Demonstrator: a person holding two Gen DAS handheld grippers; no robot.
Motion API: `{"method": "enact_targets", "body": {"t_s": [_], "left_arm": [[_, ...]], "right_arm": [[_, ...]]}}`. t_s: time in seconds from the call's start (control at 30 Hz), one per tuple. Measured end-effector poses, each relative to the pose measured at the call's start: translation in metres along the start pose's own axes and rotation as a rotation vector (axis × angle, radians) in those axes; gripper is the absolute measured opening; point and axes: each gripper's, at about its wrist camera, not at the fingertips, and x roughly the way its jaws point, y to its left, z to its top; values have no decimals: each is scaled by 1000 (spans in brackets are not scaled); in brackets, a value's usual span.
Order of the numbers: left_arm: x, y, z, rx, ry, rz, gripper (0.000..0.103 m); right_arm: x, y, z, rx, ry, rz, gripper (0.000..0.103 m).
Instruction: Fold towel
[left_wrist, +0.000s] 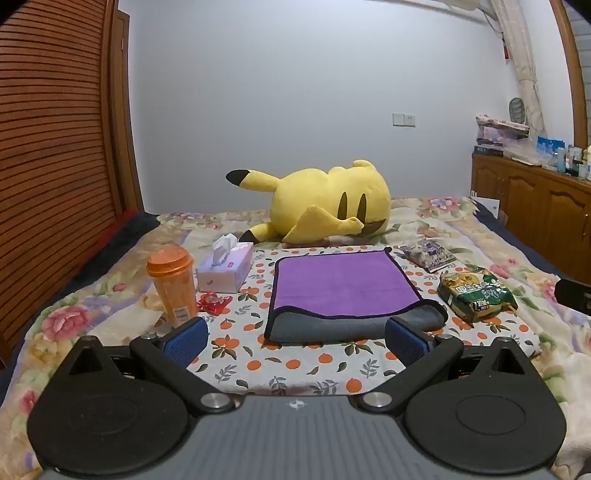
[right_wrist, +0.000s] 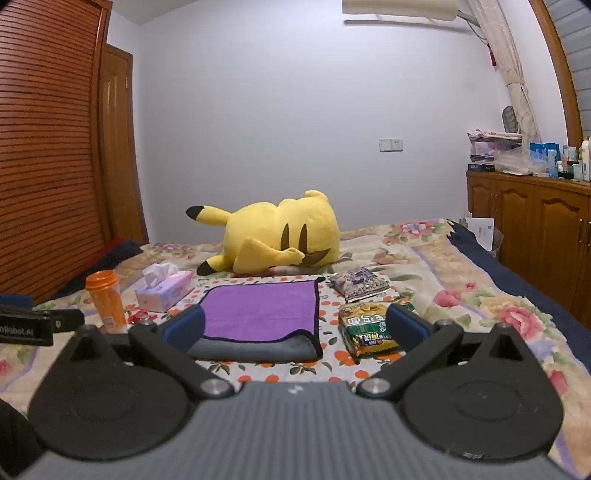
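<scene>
The towel (left_wrist: 343, 284) lies folded over on the orange-patterned cloth on the bed, purple side up with a grey layer showing along its near edge. It also shows in the right wrist view (right_wrist: 258, 314). My left gripper (left_wrist: 295, 341) is open and empty, held just short of the towel's near edge. My right gripper (right_wrist: 295, 326) is open and empty, above the towel's near right corner. The left gripper's body (right_wrist: 33, 326) shows at the left edge of the right wrist view.
A yellow plush toy (left_wrist: 325, 206) lies behind the towel. An orange cup (left_wrist: 173, 284), tissue box (left_wrist: 225, 269) and red wrapper (left_wrist: 213, 302) sit left of it. A green snack bag (left_wrist: 476, 291) and purple packet (left_wrist: 428, 253) sit right. A wooden cabinet (left_wrist: 535, 214) stands at the right.
</scene>
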Motion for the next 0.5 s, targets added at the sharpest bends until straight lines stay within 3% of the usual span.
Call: {"method": "enact_targets", "body": {"t_s": [0.5], "left_arm": [[0,2,1,5,6,0,103]], "right_arm": [[0,1,0,-4,-1,0,103]]}}
